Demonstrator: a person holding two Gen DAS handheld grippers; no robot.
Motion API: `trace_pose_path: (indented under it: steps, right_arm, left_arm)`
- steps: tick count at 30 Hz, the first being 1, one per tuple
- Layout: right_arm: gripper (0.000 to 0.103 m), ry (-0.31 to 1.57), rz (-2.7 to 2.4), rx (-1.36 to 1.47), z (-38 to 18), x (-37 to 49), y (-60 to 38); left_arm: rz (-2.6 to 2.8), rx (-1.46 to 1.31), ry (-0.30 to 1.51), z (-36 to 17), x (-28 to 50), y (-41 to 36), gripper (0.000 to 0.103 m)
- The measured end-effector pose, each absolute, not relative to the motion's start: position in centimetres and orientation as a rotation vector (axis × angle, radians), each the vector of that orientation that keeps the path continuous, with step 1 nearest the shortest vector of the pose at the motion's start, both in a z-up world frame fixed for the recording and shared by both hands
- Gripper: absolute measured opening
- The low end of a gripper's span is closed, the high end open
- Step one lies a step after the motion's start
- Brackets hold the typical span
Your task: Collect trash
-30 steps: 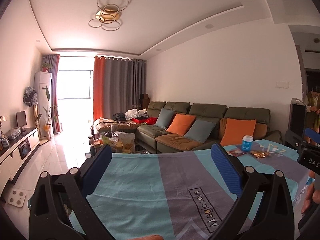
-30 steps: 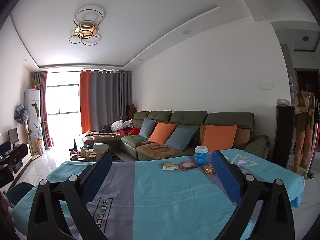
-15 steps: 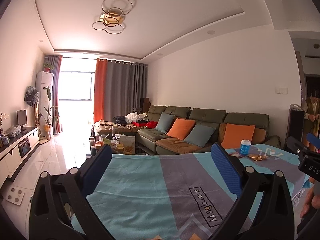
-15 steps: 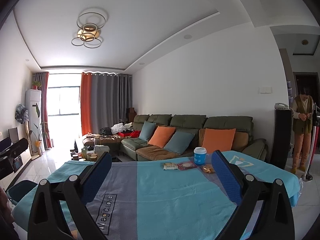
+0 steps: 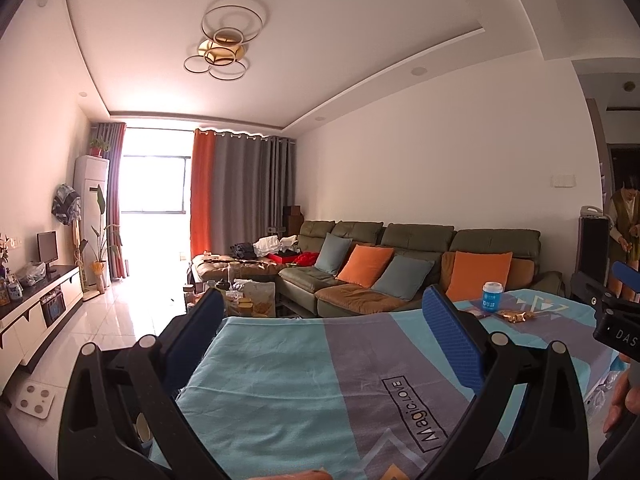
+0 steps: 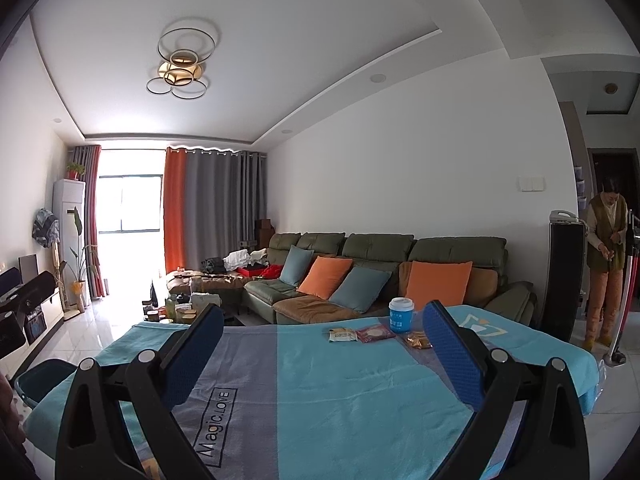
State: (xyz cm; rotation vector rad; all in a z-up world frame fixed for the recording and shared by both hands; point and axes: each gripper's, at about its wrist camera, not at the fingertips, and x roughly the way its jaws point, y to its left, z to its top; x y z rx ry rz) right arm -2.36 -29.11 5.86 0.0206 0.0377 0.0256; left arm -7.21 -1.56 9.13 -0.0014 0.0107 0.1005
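Your left gripper point(image 5: 320, 320) and right gripper point(image 6: 322, 326) both hover spread wide, holding nothing, above the cloth point(image 6: 320, 380). At its far edge three wrappers point(image 6: 376, 334) lie flat beside the upright cup point(image 6: 401, 315), long sides across your view. They look light and crinkly: pinch an edge.

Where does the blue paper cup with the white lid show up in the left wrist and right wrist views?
Left wrist: blue paper cup with the white lid, far right on the tablecloth.
Right wrist: cup, right of centre, behind the wrappers.
Shared landmark: orange cushion behind it.
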Motion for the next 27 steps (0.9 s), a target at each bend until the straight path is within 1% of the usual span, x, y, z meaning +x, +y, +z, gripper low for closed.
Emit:
trace_pose_path:
  steps: [27]
  right_arm:
    - [0.096, 0.071, 0.044, 0.002, 5.7, -1.9, -28.4]
  left_arm:
    - [0.091, -0.018, 0.057, 8.5, -6.4, -1.0, 0.098]
